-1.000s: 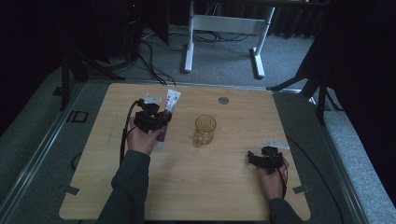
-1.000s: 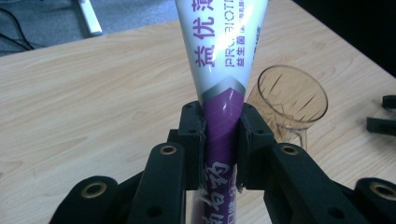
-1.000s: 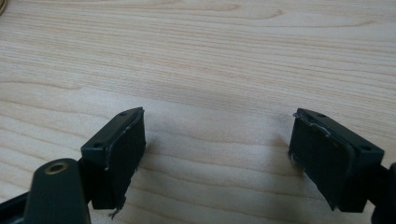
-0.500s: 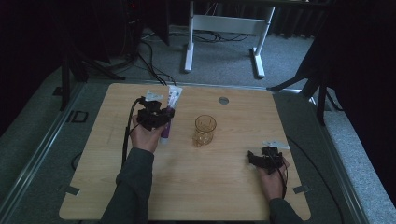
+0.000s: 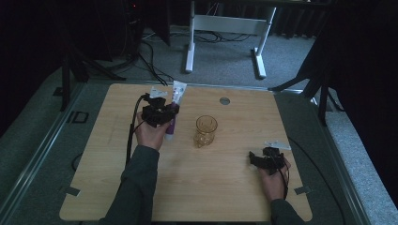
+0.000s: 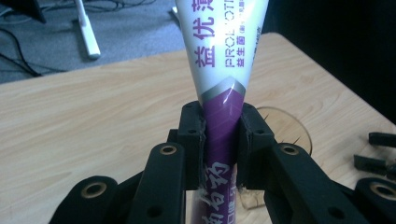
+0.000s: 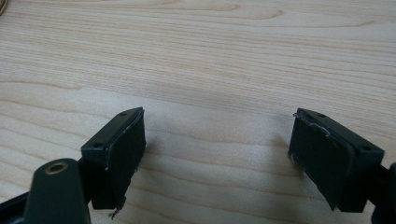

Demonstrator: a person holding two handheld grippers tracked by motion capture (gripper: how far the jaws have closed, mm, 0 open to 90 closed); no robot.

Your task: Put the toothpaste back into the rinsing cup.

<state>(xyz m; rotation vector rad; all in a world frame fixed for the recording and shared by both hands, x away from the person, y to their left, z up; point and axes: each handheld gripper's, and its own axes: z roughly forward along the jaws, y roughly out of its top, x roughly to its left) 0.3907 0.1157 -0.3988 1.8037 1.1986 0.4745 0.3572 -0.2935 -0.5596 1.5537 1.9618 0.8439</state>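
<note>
Gripping the toothpaste tube [image 6: 223, 93], left claw [image 6: 223, 135]; right claw [image 7: 217, 154] released; glass cup [image 5: 205, 130] empty.

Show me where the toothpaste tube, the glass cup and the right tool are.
toothpaste tube [image 6: 223, 116], left gripper view, purple band between the pads.
glass cup [image 5: 205, 131], high view, its side wall.
right tool [image 7: 217, 154], right gripper view, midway between fingertips.

Bare tabletop [image 5: 211, 187] between the hands; glass [image 5: 205, 131] mid-table.
</note>
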